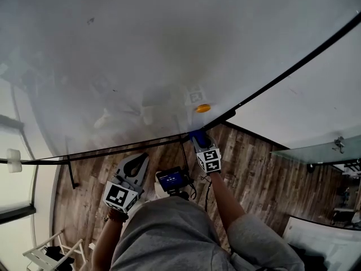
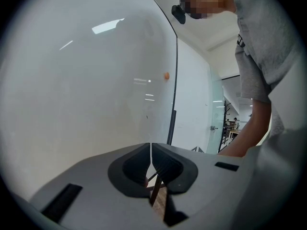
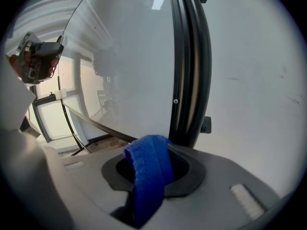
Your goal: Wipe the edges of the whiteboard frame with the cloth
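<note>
Wooden floor [image 1: 254, 168] fills the lower part of my head view, and the whiteboard [image 1: 141, 49] stands over it as a wide, glossy white sheet.

On my left, the left gripper [image 2: 151, 152] hangs low and well short of the board. Its jaws are drawn together to a thin slit and nothing is between them. To its right, the right gripper [image 1: 201, 145] is up at the lower corner of the board. Its jaws are clamped on a fold of the blue cloth [image 3: 146, 176], which bulges out of the front. The black frame [image 3: 189, 71] rises just behind that fold. I can't tell whether the cloth is pressing on it or only just beside it.

As I judge it, the wipe along this edge has most of its run ahead. The main risk is the grip: only a fold is pinched, so dragging hard along the rail could pull the cloth out or bunch it. If I angle wrong, the hard jaw tips could scrape the frame instead of the fabric. The orange magnet [image 1: 203, 108] sits on the board near this corner, and a wide stroke could knock it off.

Going across the room, a bright window [image 1: 17, 208] is at far left. The board shows faint grey smears and reflections, and its dark stand legs [image 1: 70, 171] rest on the planks. Right of the frame comes a plain white wall [image 1: 316, 95], then a glass door [image 1: 316, 150].
</note>
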Tool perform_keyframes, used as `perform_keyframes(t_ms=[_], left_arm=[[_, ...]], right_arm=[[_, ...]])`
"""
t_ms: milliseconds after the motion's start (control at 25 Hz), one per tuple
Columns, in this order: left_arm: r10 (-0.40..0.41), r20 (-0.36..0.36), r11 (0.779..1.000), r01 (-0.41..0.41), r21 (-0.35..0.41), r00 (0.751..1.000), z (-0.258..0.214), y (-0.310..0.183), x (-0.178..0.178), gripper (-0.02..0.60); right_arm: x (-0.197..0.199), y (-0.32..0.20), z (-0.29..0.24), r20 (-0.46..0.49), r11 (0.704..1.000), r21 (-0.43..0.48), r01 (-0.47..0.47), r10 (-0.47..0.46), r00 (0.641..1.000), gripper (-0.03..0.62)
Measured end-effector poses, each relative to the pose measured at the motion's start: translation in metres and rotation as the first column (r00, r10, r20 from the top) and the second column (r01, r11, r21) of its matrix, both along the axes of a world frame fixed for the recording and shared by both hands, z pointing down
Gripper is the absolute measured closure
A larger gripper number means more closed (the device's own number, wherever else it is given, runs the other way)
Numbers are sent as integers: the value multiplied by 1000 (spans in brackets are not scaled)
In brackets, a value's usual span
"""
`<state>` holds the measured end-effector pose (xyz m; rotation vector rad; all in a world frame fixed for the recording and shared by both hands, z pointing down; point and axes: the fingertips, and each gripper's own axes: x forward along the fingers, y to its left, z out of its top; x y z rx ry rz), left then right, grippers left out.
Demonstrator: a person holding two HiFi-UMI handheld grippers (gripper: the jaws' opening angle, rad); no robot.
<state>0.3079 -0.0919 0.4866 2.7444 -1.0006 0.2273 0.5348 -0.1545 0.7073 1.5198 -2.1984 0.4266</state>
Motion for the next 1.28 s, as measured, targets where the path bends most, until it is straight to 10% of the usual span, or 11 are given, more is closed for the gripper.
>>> perform_keyframes(t_ms=[1280], left_arm=[[-35,33,998,36,-42,999,3,-2,-11,563]], right_arm=[[-30,-1,-1,32,992,-44,118,-117,993,485]])
